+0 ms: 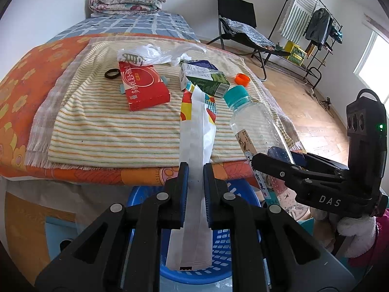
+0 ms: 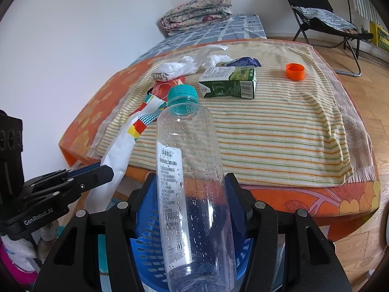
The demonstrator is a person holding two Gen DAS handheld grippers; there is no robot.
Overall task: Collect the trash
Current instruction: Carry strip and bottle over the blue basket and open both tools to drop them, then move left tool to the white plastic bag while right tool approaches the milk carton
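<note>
Wrapper [image 1: 197,131] sits clamped in your left gripper [image 1: 196,182], jaws narrow and pinched on its white back; the colourful end points out over the striped towel [image 1: 109,131], the white end hangs down over the blue basket [image 1: 218,250]. Your right gripper [image 2: 192,194] is closed around a clear plastic bottle [image 2: 192,182] w/ teal cap [image 2: 182,93], pads pressing both sides of the body, cap end pointing toward the bed, base low over the same basket [image 2: 145,248]. Droplets inside the bottle; otherwise looks empty, tho hard to be sure thru the glare. Both items are held at the near bed edge, basket right below them, grippers side by side; in the left wrist view the right gripper [image 1: 274,160] comes in from the right w/ bottle [image 1: 255,121] tilted. Trash left on the towel: red carton [image 1: 143,85] lying flat, green-white drink box [image 2: 228,82] on its side, orange cap [image 2: 295,71] alone near the right edge, crumpled white plastic bag [image 1: 150,53] at the far side, dark blue wrapper [image 2: 245,61] behind the drink box, black ring [image 1: 111,73] left of the red carton. Towel lies on an orange flowered sheet [image 1: 29,77]. Folded quilt [image 1: 126,0] at bed head. Black folding chair [image 1: 240,24] and clothes rack [image 1: 316,24] on the wood floor beyond.
</note>
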